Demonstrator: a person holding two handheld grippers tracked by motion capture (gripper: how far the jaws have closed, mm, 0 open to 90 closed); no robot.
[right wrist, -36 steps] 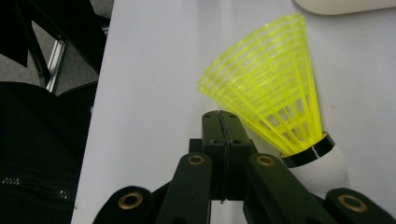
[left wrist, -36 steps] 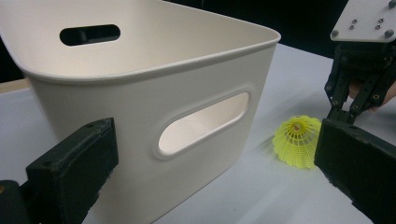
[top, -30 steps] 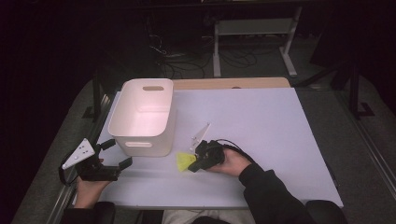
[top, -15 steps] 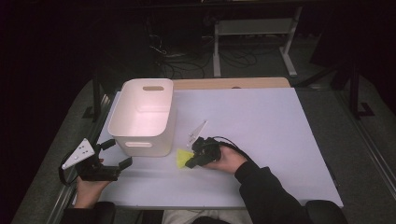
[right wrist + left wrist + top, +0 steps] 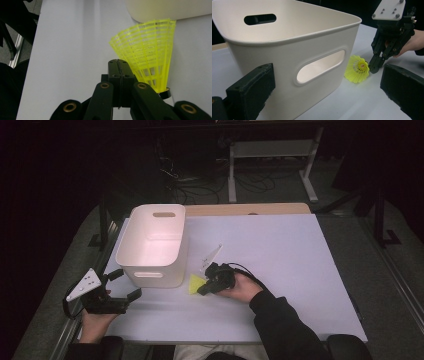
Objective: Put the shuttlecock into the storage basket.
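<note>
Shuttlecock (image 5: 146,62), yellow mesh, lies on the white counter (image 5: 300,250) just off the bin's (image 5: 155,245) near corner, at about 7 o'clock from the counter's middle in the high view. The right claw (image 5: 119,75) is pressed together with nothing between its jaws; they sit beside the skirt, not on it, at its 8 o'clock in the right gripper view. The left claw (image 5: 324,87) stands apart, holding nothing, facing the bin's handle slot.

Likely trouble: the shut jaws may nudge the light shuttlecock so it rolls against the bin wall or away. If they clamp on the skirt, the thin mesh may crush or slip out.

No readable writing or brand shows; a small red mark inside the skirt is too small to read.
</note>
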